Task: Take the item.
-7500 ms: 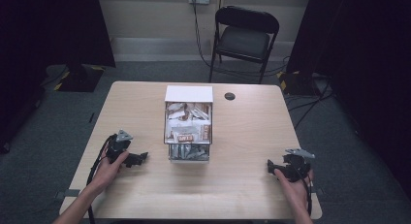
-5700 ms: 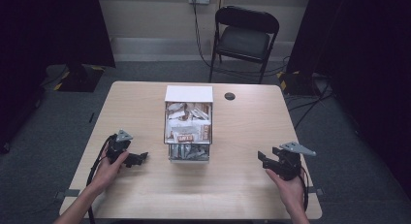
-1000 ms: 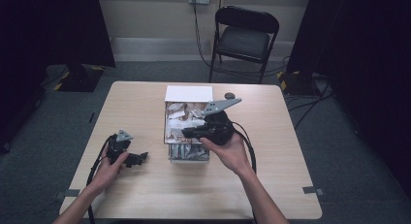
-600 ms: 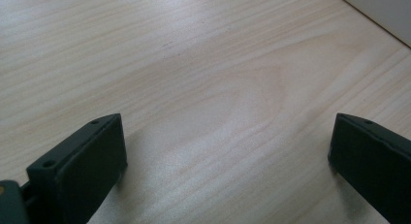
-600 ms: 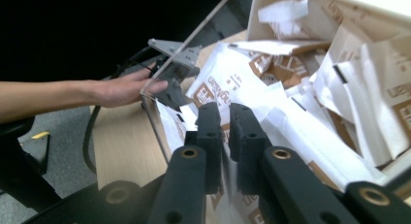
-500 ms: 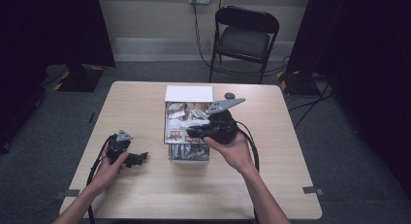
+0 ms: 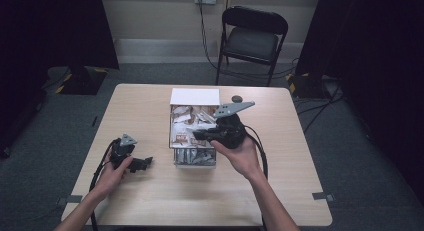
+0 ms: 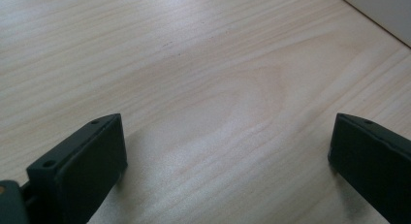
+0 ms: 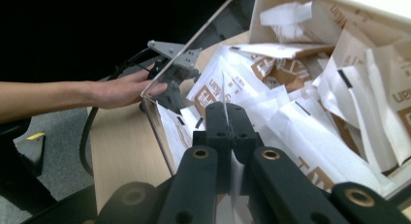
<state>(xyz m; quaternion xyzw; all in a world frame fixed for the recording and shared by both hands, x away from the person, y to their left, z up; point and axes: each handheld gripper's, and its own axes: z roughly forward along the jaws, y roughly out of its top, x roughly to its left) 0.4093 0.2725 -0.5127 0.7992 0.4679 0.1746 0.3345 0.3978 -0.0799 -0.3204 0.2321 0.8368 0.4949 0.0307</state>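
- Packet (image 9: 227, 100): a thin white paper sachet held edge-on, pinched between the closed jaws of the right gripper (image 9: 226, 118); it sits at the front part of the box, above the other sachets.
- Right gripper in the high view (image 7: 202, 135): held in the person's right hand (image 7: 240, 153), jaws reaching leftward into the box from its right side.
- Left gripper (image 7: 142, 163): rests on the table (image 7: 150, 201) near the left front, left hand (image 7: 112, 173) on it; in the left gripper view its jaws stand wide apart with bare wood between them.
- Box (image 7: 194, 97): clear-walled container with a white flap at the far end, at the table's middle; its clear front corner (image 9: 157, 105) shows in the right gripper view.
- Contents: a loose heap of white and brown sachets (image 9: 310, 112), crumpled and overlapping, filling the box to about the rim.
- Writing: brown print on the sachets, partly legible; whole words I cannot tell.
- Open room: bare tabletop on both sides of the box and along the near edge.
- Small dark round object (image 7: 236, 98) lies on the table just right of the box's far end.
- Folding chair (image 7: 252, 38) stands beyond the far edge.
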